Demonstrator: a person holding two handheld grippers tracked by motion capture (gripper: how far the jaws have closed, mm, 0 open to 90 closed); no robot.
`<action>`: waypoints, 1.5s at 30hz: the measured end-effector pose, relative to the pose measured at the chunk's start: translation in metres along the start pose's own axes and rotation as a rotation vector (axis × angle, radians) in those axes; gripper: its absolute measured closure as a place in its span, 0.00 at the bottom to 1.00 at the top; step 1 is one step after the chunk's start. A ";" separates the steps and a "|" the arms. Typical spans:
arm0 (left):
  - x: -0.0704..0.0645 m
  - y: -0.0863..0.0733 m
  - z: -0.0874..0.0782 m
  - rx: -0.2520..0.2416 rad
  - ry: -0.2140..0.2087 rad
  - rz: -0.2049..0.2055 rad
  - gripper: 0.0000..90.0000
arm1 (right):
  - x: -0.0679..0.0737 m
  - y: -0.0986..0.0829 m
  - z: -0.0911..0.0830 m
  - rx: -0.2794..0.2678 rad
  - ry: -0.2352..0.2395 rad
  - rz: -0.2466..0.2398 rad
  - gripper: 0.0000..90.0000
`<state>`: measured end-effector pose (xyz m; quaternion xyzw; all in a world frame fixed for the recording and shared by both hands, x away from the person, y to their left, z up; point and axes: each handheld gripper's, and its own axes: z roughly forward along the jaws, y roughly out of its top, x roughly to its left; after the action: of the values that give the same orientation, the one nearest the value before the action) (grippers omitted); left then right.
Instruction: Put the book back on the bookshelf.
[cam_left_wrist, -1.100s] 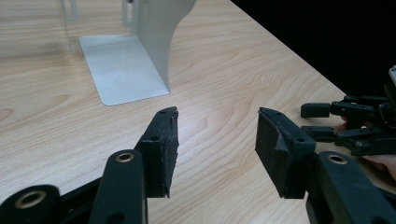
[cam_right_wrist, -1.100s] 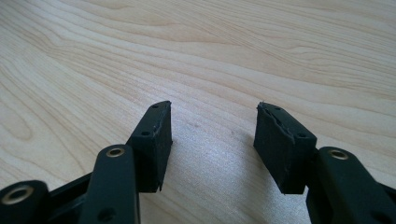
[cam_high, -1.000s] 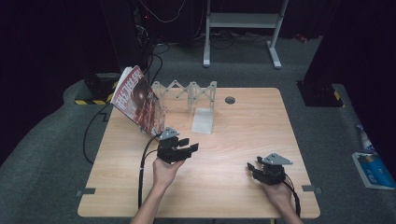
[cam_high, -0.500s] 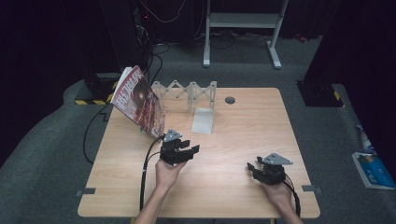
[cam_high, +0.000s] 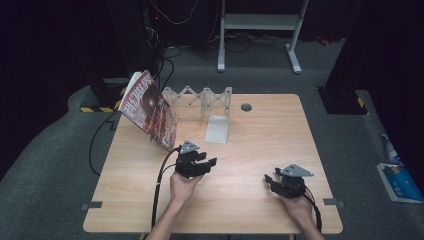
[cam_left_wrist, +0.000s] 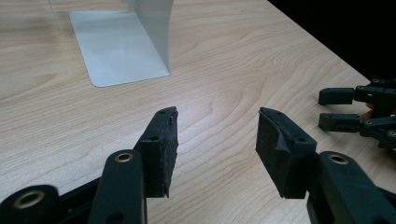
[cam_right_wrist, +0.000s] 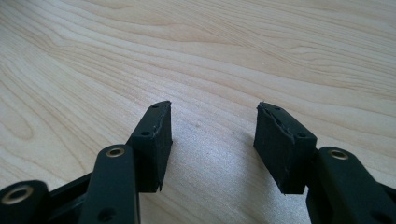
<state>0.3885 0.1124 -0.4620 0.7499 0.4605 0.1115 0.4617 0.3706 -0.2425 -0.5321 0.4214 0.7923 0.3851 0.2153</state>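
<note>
The left gripper (cam_high: 204, 162) hovers over the wooden table (cam_high: 250, 200) near its middle, jaws apart and empty. The right gripper (cam_high: 270, 181) sits low at the near right, jaws likewise spread with nothing between them. A metal bookend (cam_high: 218, 127) stands farther off; its upright is cut off in the left gripper view. A magazine (cam_high: 150, 107) leans at the far left, its lettering unreadable.

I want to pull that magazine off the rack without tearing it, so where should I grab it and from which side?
Grip the magazine at its raised upper left corner, coming from the table's left edge with the left gripper. It leans tilted against the zigzag rack, so that spine-side corner probably stands free, while the low corner sits on the table.
</note>
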 end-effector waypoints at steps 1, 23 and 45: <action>0.000 0.000 0.000 0.000 0.000 0.000 0.54 | 0.000 0.000 0.000 0.000 0.000 0.000 0.51; 0.002 -0.011 0.023 0.037 0.060 0.028 0.53 | 0.000 0.000 0.000 -0.002 0.002 -0.005 0.51; 0.014 -0.024 0.037 0.058 0.160 0.019 0.53 | 0.000 -0.001 0.000 -0.003 0.006 -0.008 0.50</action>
<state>0.4045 0.1054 -0.5047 0.7560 0.4916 0.1621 0.4006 0.3701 -0.2426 -0.5323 0.4165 0.7942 0.3866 0.2152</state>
